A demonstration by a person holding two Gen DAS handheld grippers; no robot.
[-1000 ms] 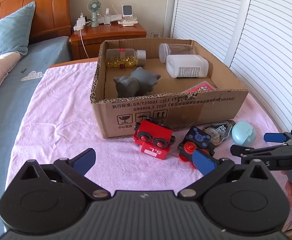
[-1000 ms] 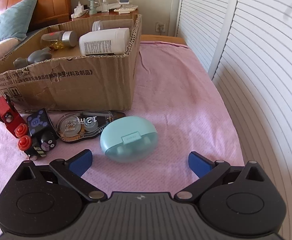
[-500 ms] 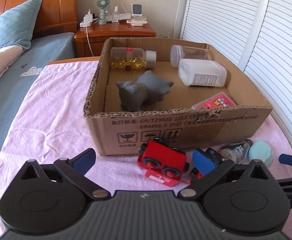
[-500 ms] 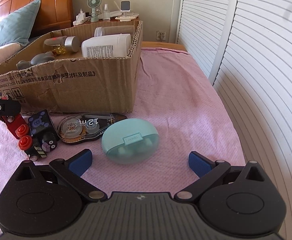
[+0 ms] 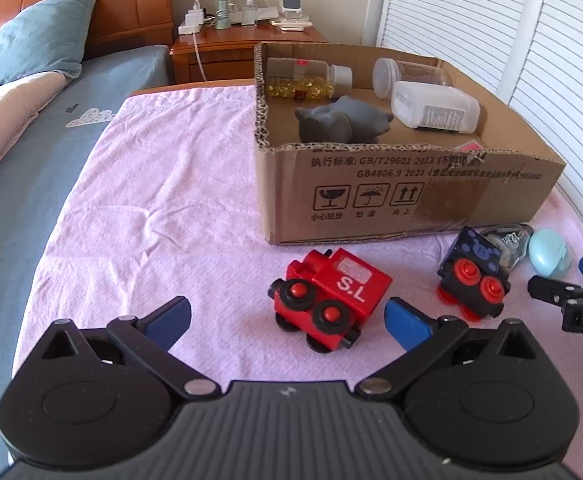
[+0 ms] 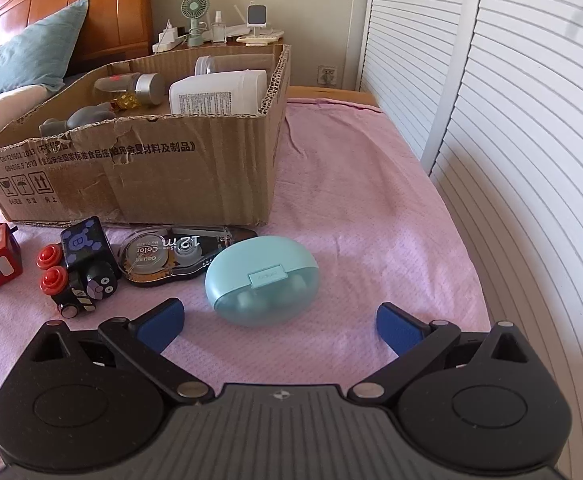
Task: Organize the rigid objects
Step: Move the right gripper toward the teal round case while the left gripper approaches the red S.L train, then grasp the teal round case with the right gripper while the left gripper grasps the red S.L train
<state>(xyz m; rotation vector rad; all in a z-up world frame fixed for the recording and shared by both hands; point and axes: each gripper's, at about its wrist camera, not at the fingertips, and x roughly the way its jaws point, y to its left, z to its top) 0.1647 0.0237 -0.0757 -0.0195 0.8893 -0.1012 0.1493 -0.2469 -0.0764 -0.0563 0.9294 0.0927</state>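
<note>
Just boxy glossy red toy train [image 5: 328, 295]; smooth oval mint case [image 6: 261, 279]; corrugated cardboard box [image 5: 411, 196]

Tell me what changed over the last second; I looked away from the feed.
The left gripper has swung in toward the red toy train, which now sits just ahead between its open fingers, not yet gripped. The right gripper has eased slightly closer to the teal earbud case, also open. Nothing was grasped or released. The cardboard box, its contents and the other toys on the cloth stayed put.

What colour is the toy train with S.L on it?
Red toy train with black wheels, clearest in the left wrist view.
</note>
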